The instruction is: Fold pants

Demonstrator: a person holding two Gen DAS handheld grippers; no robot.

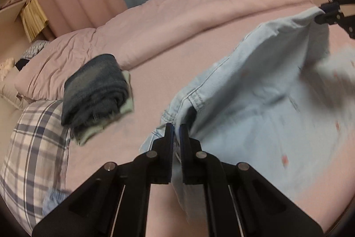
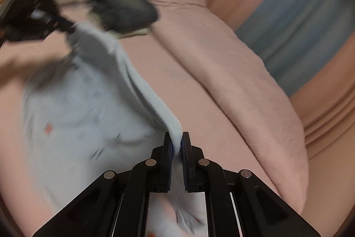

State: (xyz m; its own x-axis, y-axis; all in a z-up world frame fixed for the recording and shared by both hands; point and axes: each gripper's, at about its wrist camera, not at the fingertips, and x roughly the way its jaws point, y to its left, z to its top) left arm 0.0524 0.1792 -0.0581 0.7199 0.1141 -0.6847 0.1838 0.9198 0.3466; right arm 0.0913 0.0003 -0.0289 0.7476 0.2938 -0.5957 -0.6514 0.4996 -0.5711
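Light blue denim pants (image 1: 255,90) hang stretched between my two grippers above the pink bed. My left gripper (image 1: 176,128) is shut on one end of the waistband. My right gripper (image 2: 176,137) is shut on the other end of the pants (image 2: 93,103). The right gripper shows at the upper right of the left wrist view (image 1: 326,13); the left gripper shows blurred at the upper left of the right wrist view (image 2: 66,27). The lower part of the pants is motion-blurred.
A folded stack of dark blue jeans (image 1: 95,90) on a pale green garment lies on the pink sheet (image 1: 137,126). A plaid pillow (image 1: 33,148) is at the left. A rolled pink duvet (image 1: 177,21) runs along the far side, curtains behind.
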